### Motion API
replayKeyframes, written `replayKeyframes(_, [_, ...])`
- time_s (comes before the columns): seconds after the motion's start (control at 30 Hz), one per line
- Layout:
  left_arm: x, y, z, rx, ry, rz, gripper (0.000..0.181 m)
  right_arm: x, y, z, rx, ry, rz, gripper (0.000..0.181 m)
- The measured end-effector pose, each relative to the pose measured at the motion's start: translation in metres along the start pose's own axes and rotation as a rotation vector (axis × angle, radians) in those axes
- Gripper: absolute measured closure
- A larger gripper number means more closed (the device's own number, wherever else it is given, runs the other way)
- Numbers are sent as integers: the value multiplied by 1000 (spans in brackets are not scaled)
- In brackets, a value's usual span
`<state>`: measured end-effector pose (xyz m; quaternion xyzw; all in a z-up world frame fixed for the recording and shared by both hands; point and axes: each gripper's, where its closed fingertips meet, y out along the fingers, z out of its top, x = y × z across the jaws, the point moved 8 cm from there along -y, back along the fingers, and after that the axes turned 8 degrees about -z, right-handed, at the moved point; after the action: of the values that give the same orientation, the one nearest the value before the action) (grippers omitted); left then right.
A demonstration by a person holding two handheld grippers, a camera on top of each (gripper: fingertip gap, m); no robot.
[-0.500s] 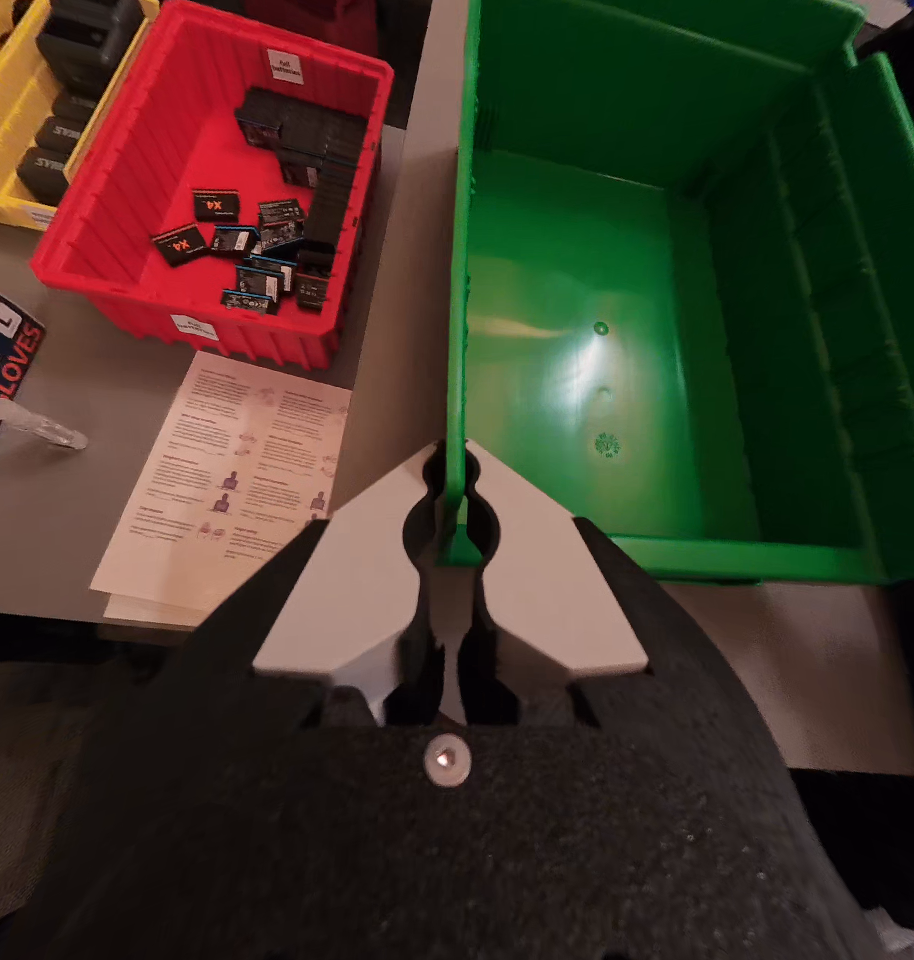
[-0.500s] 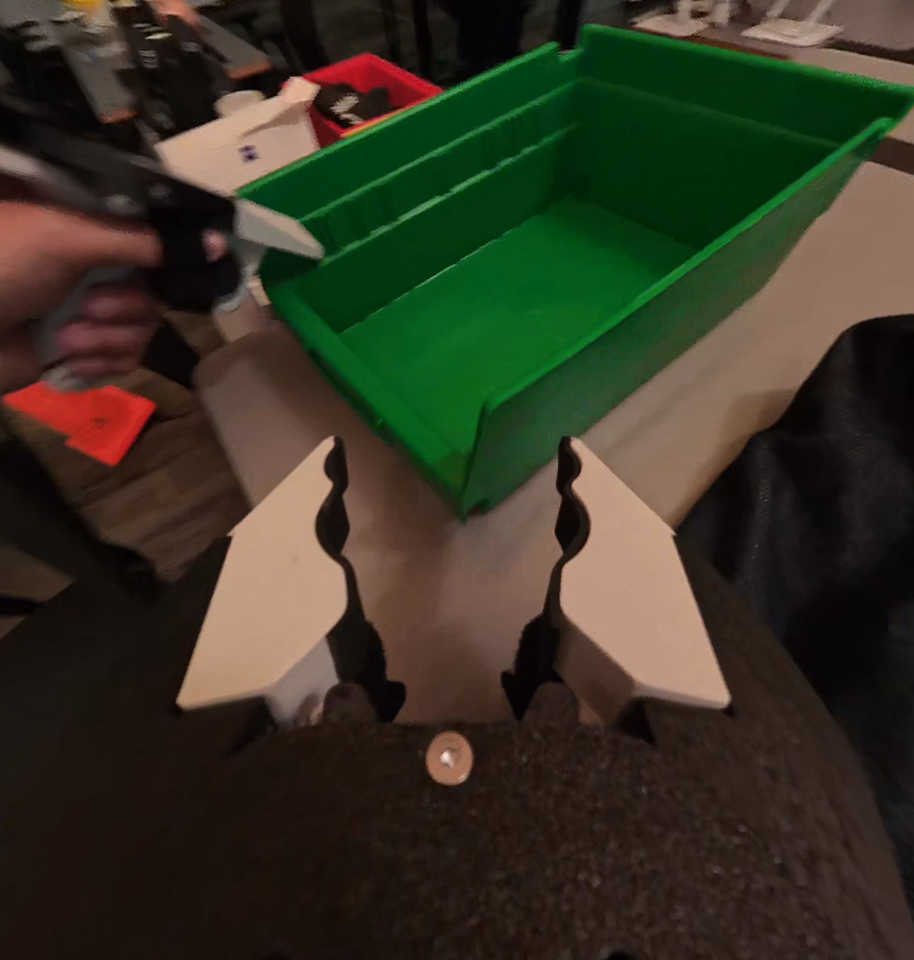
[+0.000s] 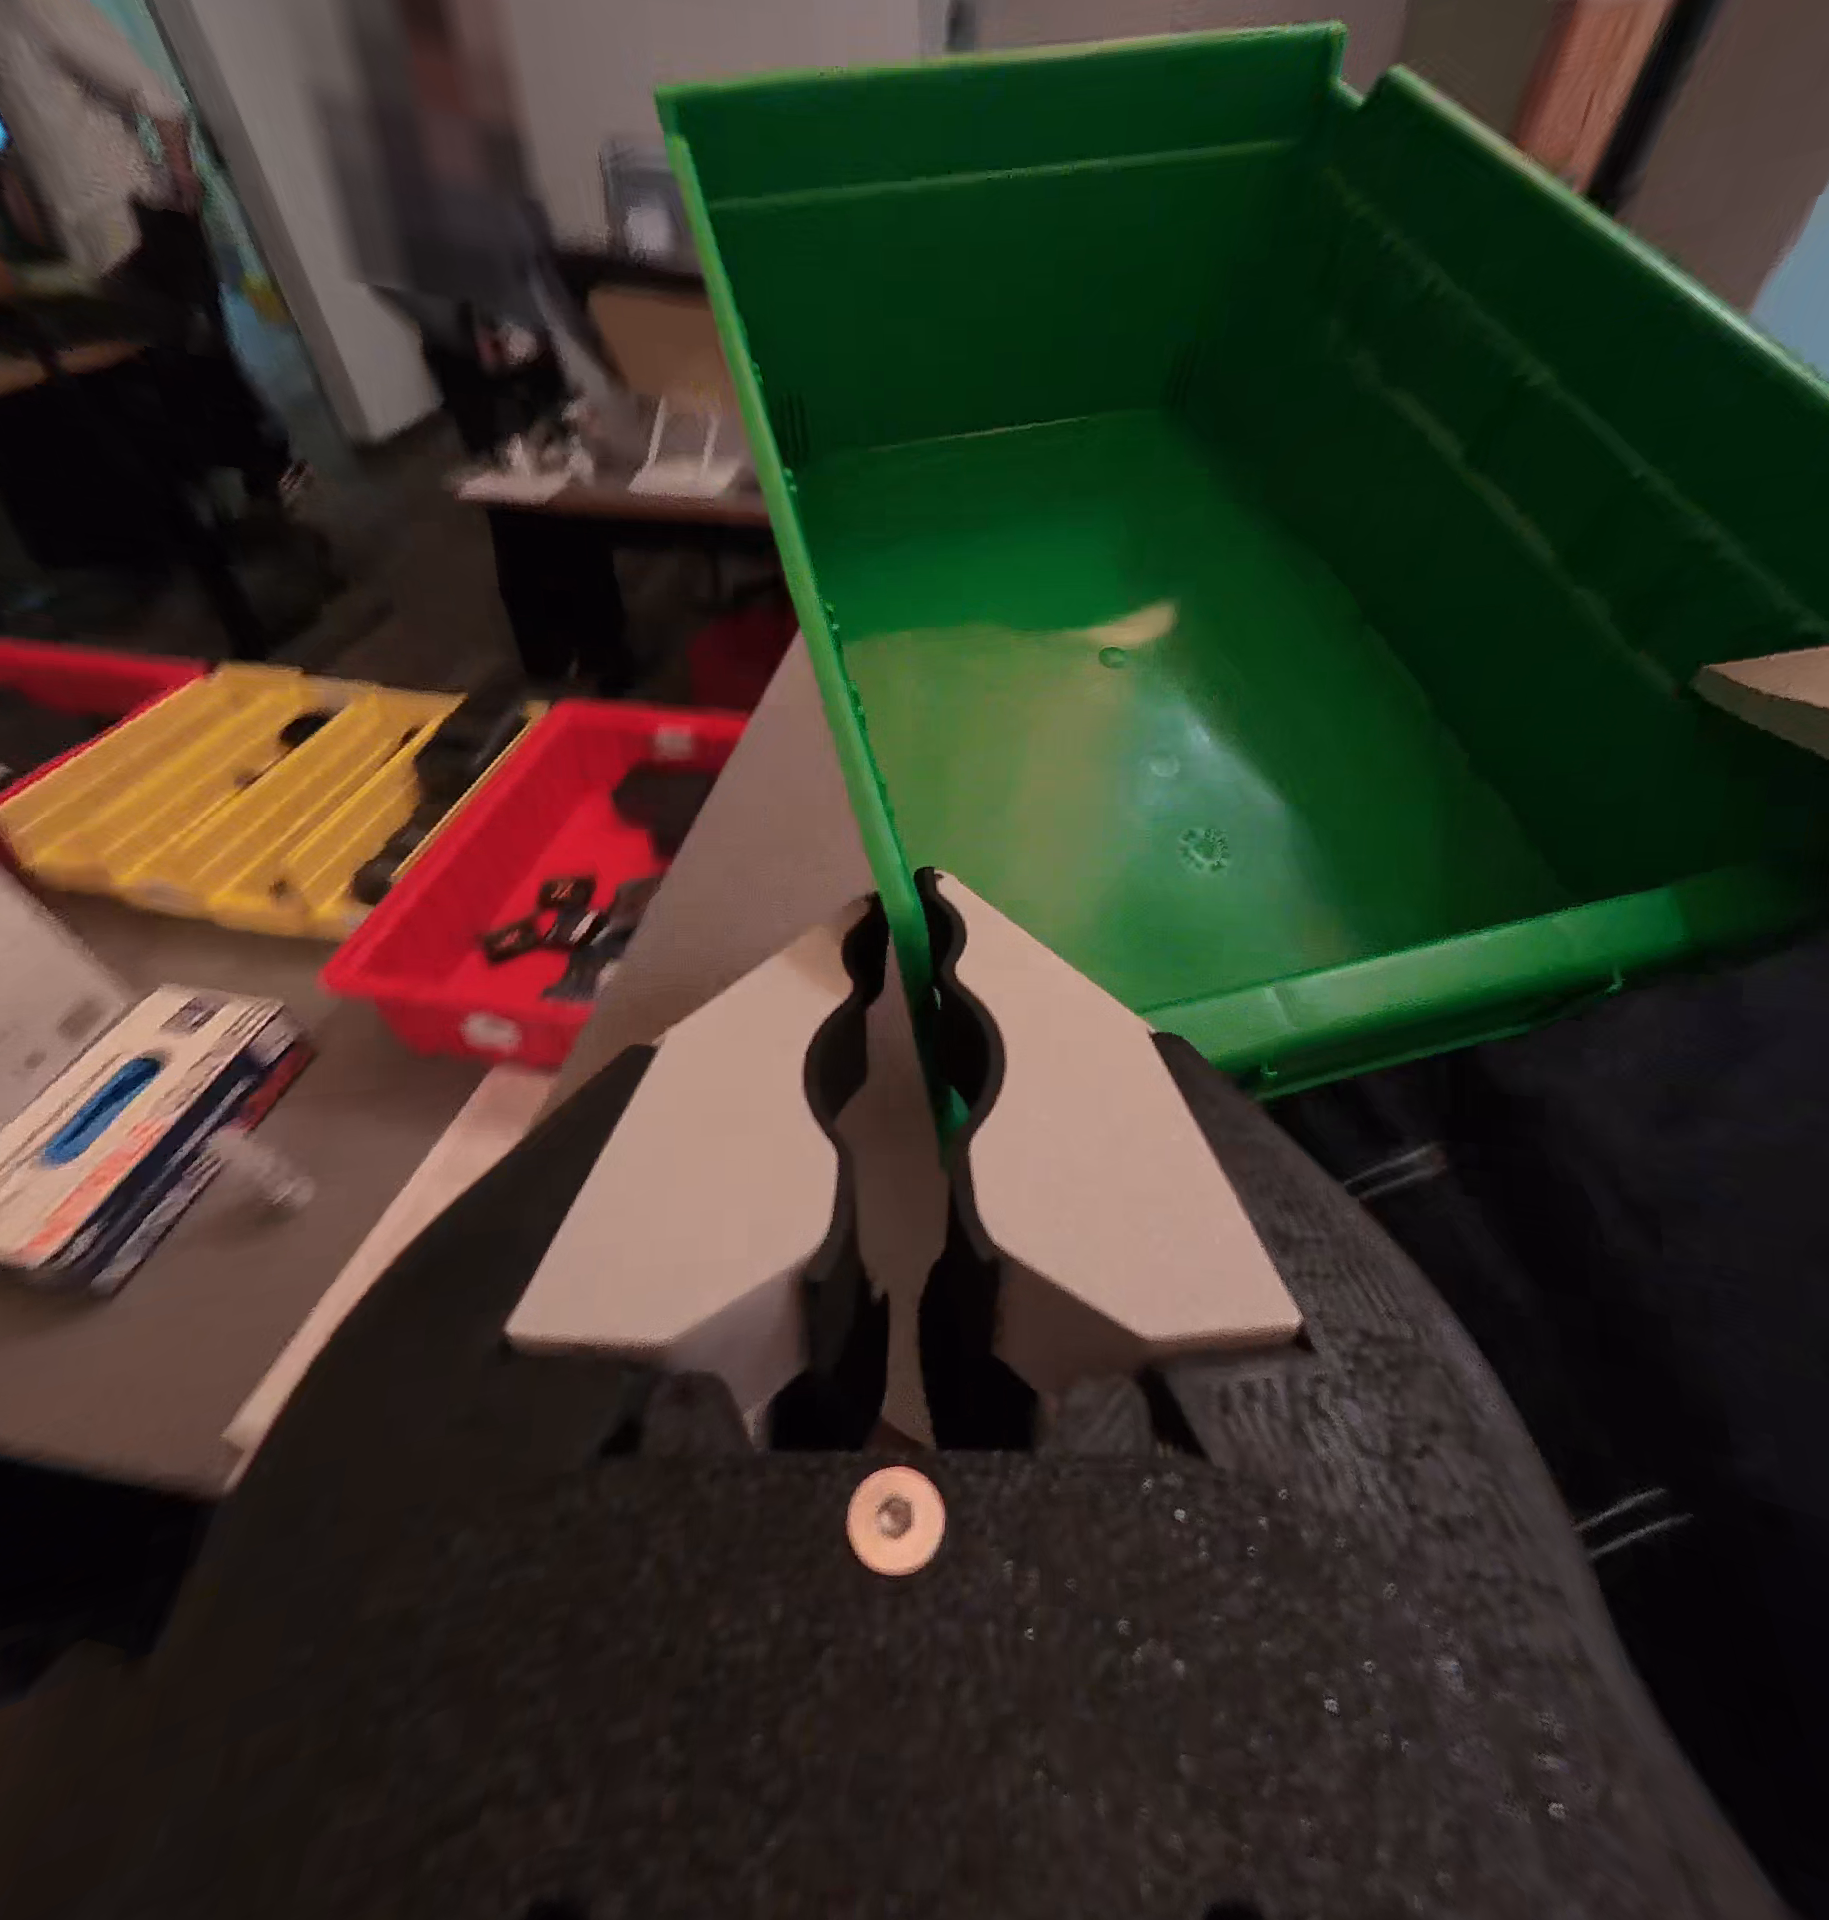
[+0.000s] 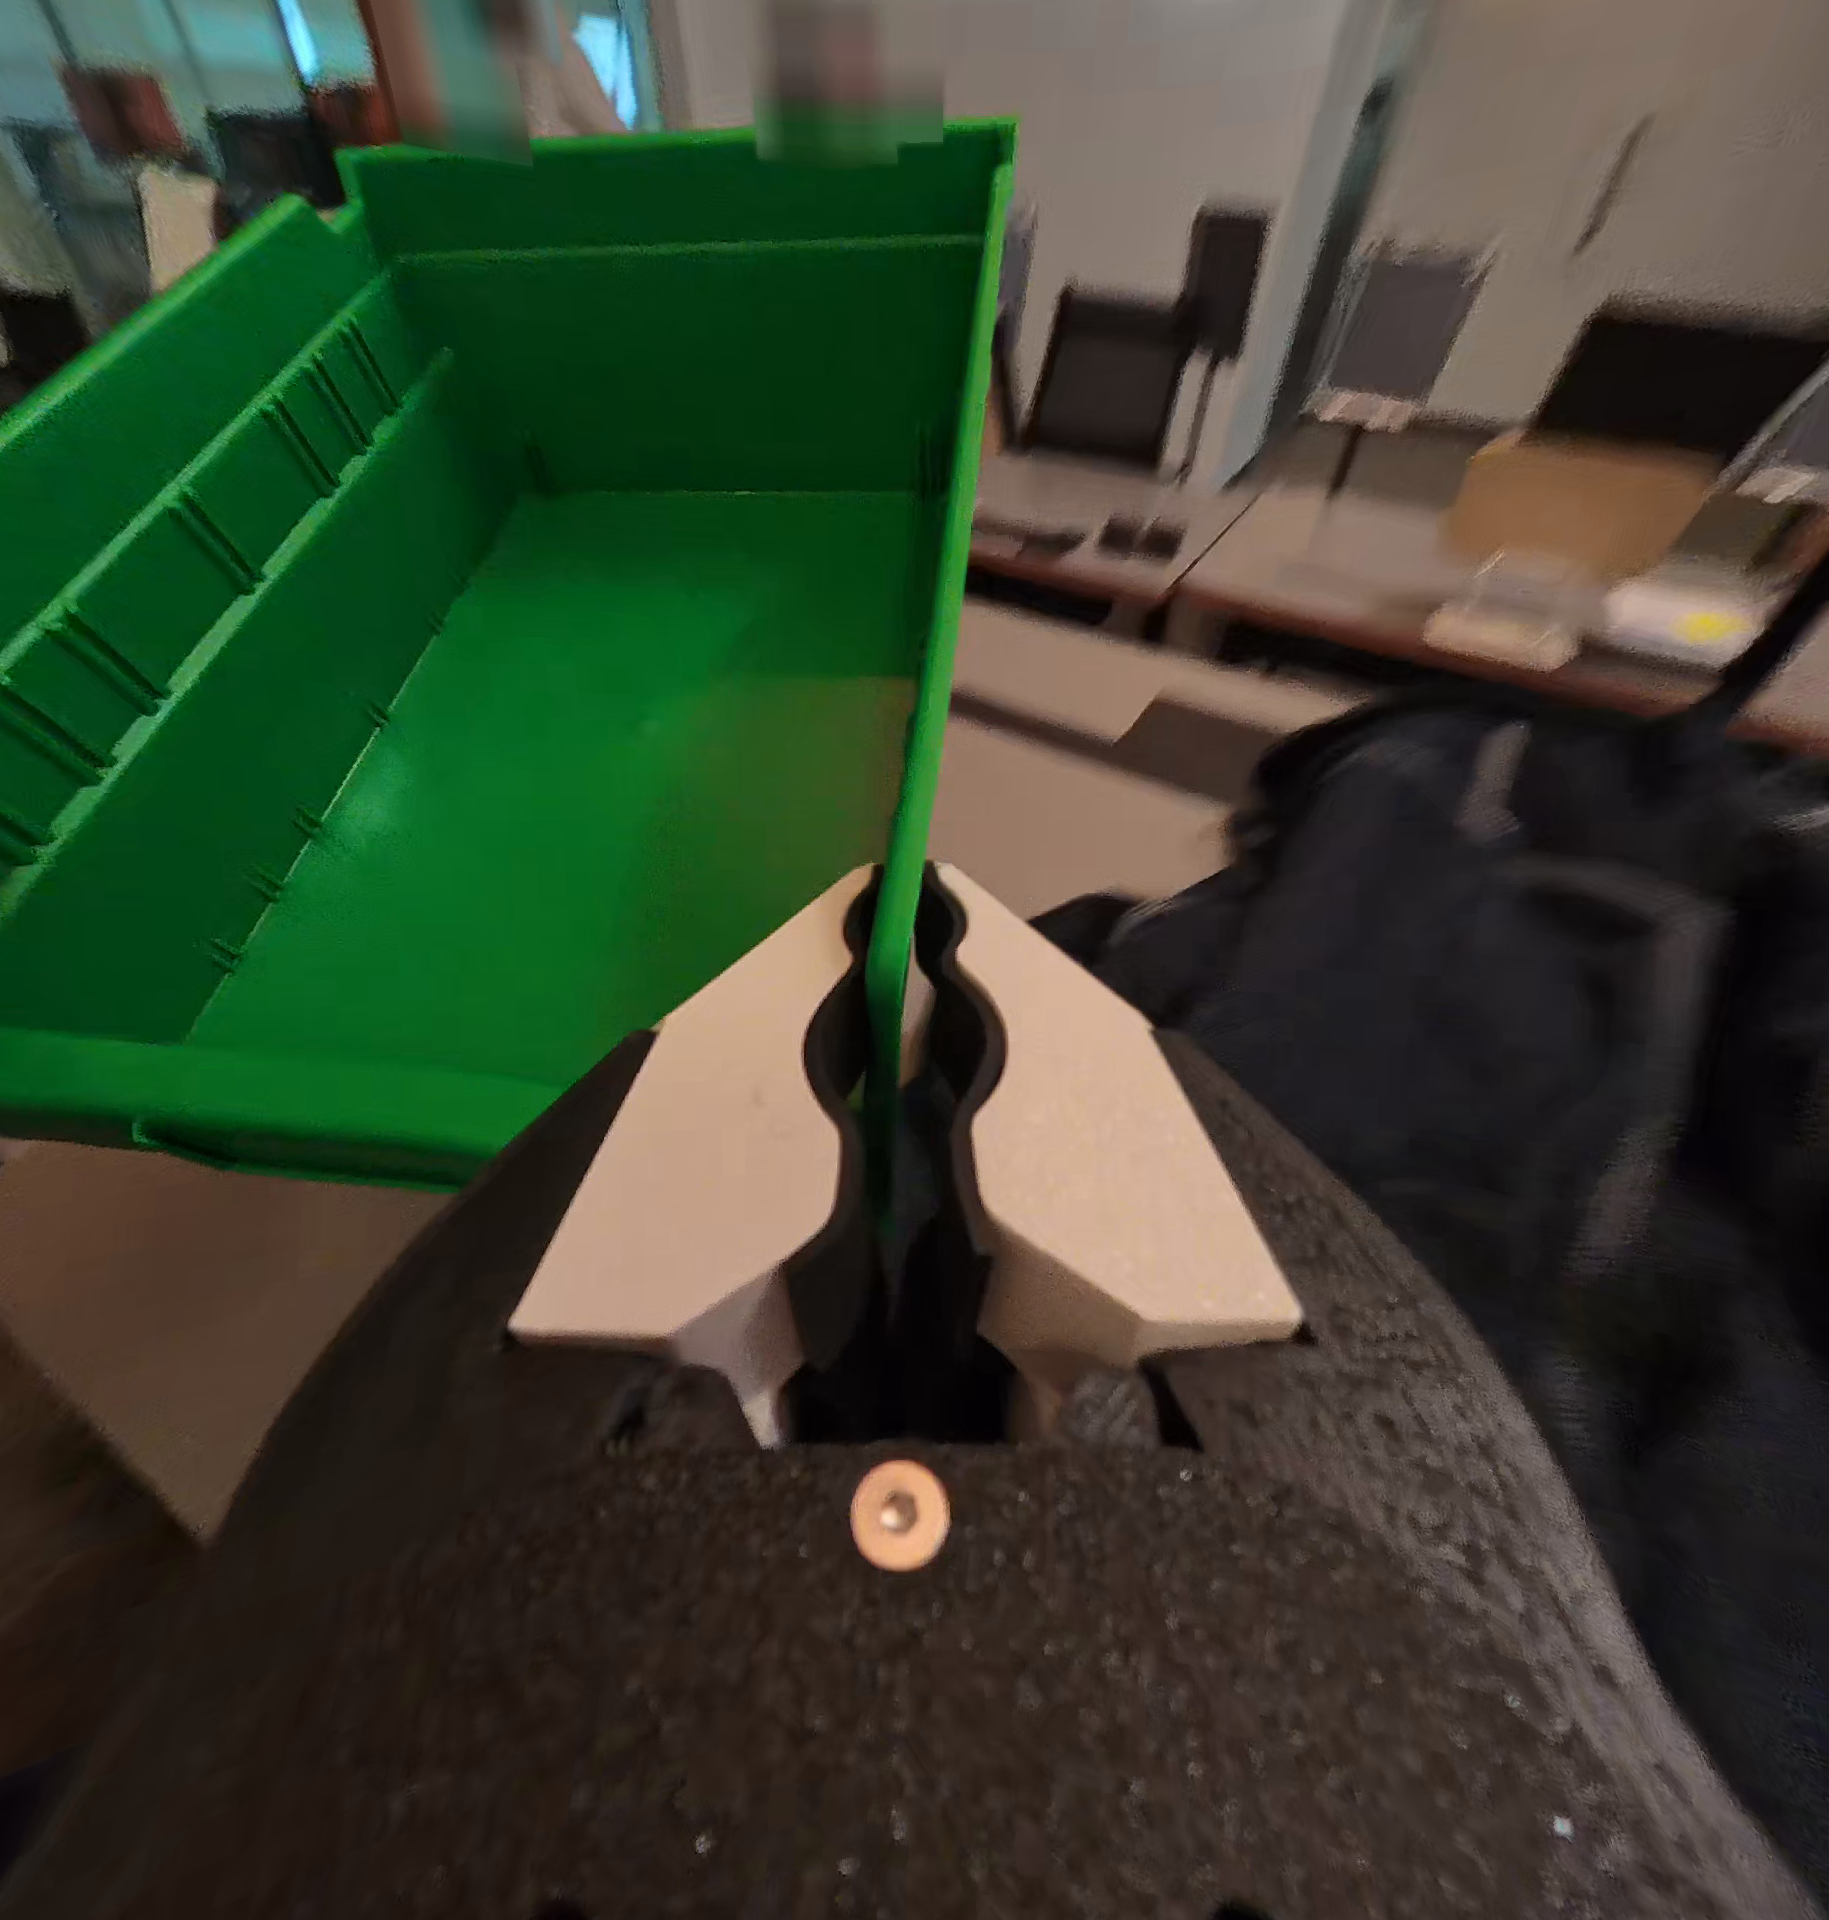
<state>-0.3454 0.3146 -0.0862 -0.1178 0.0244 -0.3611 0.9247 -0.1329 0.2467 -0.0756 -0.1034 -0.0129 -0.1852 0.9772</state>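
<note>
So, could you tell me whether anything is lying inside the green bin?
No, the green bin shows only its bare, shiny floor.

A: What do the two tools look like?
B: The left gripper and the right gripper match: grainy black body, pale grey wedge fingers with wavy black inner edges.
A: Any fasteners?
B: One silver screw each.

My fingers pinch both side walls of the green bin — its inside lies open; red tray crowds the left.
</note>
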Motion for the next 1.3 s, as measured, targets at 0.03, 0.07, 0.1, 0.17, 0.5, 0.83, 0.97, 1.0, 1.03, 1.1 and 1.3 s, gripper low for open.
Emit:
replayKeyframes(0.03, [18,1,14,56,-11,-50,174,20,-15,18,52,-10,-45,177])
replayKeyframes(0.07, [40,3,26,95,-12,-122,173,44,-31,35,100,-6,-88,177])
replayKeyframes(0.1, [66,4,36,118,-9,-220,171,71,-49,51,132,2,-134,177])
replayKeyframes(0.17, [124,3,50,131,-6,-481,163,129,-91,77,164,-18,-235,176])
replayKeyframes(0.5, [339,13,8,-148,-140,-1090,136,361,-350,120,-54,-610,-946,177])
replayKeyframes(0.83, [631,56,-103,-422,129,-1005,96,571,-510,19,-73,-163,-1126,178])
replayKeyframes(0.97, [674,79,-122,-451,116,-815,103,635,-526,-21,-70,-71,-1081,178])
replayKeyframes(1.0, [678,84,-124,-463,94,-771,115,649,-525,-31,-74,-45,-1063,178])
replayKeyframes(1.03, [678,88,-125,-459,75,-715,128,662,-523,-40,-80,-19,-1045,178])
replayKeyframes(1.1, [676,92,-124,-438,76,-640,144,683,-515,-58,-94,16,-1007,178])
replayKeyframes(1.3, [650,75,-125,-460,128,-519,176,717,-465,-108,-159,55,-875,178])
